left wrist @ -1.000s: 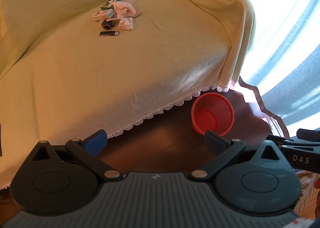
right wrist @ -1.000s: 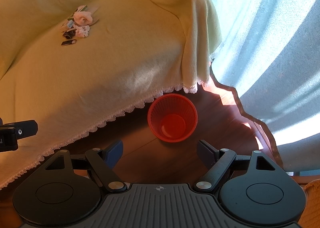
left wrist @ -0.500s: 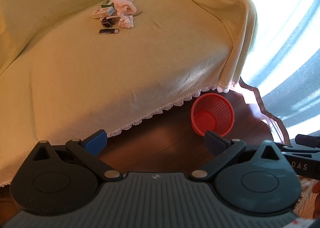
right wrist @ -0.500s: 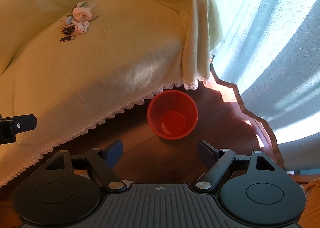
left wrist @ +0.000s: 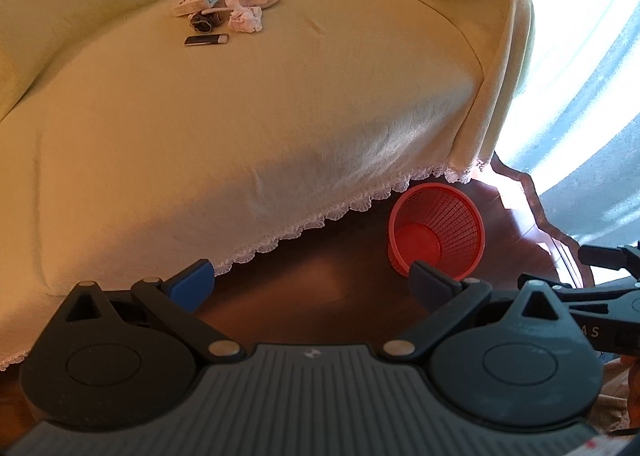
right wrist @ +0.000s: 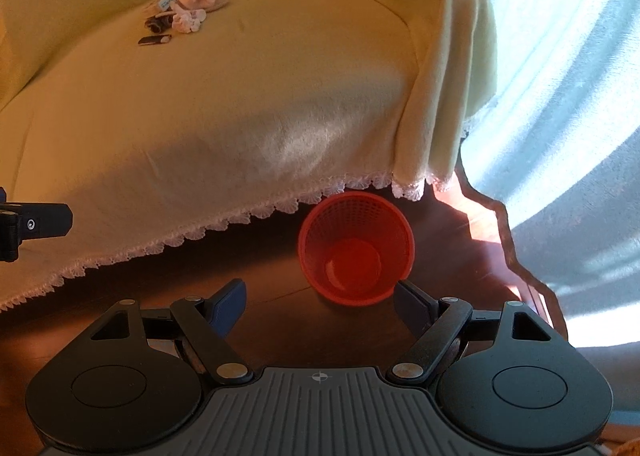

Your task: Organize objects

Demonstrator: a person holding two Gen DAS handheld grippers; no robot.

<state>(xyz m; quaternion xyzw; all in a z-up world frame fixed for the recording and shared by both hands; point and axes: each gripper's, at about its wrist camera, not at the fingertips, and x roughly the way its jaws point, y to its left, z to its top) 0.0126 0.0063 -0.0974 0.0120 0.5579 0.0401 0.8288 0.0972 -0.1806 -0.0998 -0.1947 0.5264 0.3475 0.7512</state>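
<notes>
While both the left gripper (left wrist: pixel 310 280) and right gripper (right wrist: pixel 318 302) hang with fingers spread wide and empty, the small clutter (left wrist: pixel 224 11) lies far back on the sofa cover (left wrist: pixel 280 103), well apart from the red basket (right wrist: pixel 356 252) on the floor (left wrist: pixel 320 276).

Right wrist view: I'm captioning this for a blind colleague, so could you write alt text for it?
An open, empty right gripper hovers over a dark wood floor just in front of an empty red mesh basket. Behind it, a sofa under a pale yellow cover holds a small pile of clutter far back; sunlit curtains hang right.
</notes>
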